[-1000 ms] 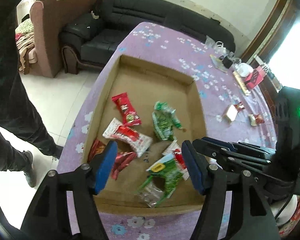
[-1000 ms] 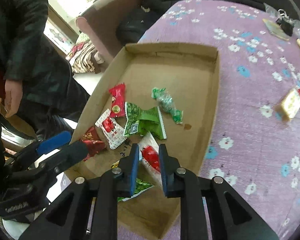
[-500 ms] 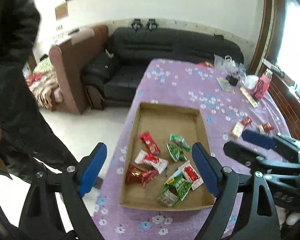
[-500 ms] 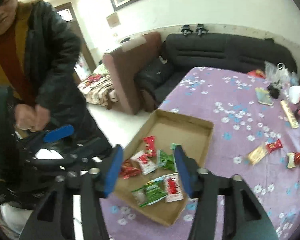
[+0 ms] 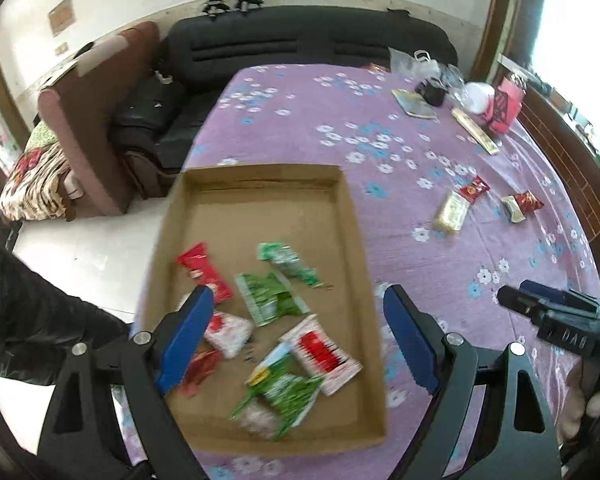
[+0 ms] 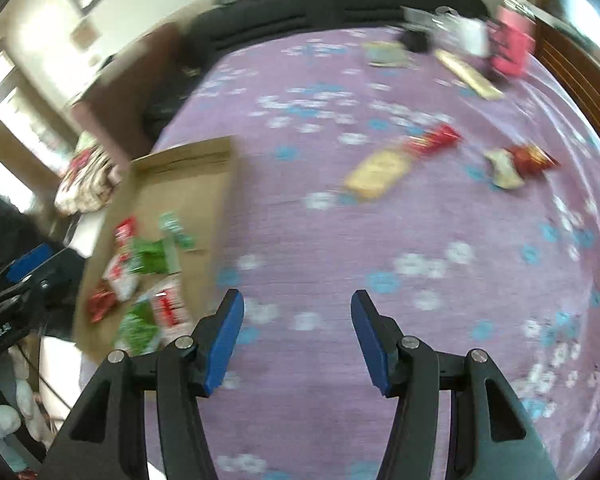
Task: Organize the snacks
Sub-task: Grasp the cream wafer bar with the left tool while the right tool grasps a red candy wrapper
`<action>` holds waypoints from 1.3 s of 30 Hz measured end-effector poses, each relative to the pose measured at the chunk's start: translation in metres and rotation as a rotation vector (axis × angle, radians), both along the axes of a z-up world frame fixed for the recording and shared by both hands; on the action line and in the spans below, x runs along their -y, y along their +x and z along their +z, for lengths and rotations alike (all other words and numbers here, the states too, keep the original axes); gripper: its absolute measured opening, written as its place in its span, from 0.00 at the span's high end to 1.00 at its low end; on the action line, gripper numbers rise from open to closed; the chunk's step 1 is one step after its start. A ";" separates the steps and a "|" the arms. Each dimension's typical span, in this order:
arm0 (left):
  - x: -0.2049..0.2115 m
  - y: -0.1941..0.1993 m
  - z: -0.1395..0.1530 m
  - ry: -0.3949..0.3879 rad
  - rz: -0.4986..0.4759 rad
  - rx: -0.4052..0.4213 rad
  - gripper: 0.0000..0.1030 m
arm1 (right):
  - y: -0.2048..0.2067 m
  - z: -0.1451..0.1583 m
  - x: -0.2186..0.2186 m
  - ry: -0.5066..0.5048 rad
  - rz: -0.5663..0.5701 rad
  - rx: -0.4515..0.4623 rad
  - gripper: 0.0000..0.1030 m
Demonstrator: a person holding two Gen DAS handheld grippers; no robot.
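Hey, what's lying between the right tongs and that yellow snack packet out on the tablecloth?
Nothing but bare flowered purple tablecloth lies between the open right tongs and the yellow snack packet. The right wrist view shows this, though blurred.

Only scraps are legible — "DA" and a blurred third character on the right gripper (image 5: 556, 312), and "Robot.AI" on the left gripper (image 6: 20, 276); the snack wrappers (image 5: 320, 350) are too blurred to read.

I'm seeing a purple floral table (image 5: 292, 128) carrying a cardboard tray (image 5: 354, 240); right of the tray, 2 loose snacks (image 5: 460, 204) (image 5: 522, 206) are lying, clutter (image 5: 476, 100) sitting beyond.
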State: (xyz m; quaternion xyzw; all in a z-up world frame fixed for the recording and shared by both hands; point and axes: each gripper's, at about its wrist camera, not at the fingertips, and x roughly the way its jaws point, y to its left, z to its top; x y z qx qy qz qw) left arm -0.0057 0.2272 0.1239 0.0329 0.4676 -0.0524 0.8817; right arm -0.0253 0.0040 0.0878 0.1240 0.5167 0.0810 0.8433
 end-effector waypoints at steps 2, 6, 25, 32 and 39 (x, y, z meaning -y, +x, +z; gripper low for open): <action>0.013 0.007 -0.005 -0.013 -0.019 -0.011 0.16 | 0.007 -0.008 0.028 0.035 -0.030 -0.012 0.46; 0.036 0.022 -0.021 -0.046 -0.030 -0.065 0.16 | 0.028 -0.020 0.070 0.031 -0.083 -0.020 0.48; 0.167 0.121 -0.081 -0.130 -0.206 -0.102 0.17 | 0.158 -0.056 0.135 0.303 -0.206 -0.105 0.60; 0.189 0.144 -0.101 -0.060 -0.230 -0.124 0.17 | 0.185 -0.061 0.120 0.201 -0.173 -0.119 0.60; 0.210 0.142 -0.115 -0.008 -0.311 -0.163 0.42 | 0.195 -0.062 0.106 0.059 -0.102 -0.125 0.77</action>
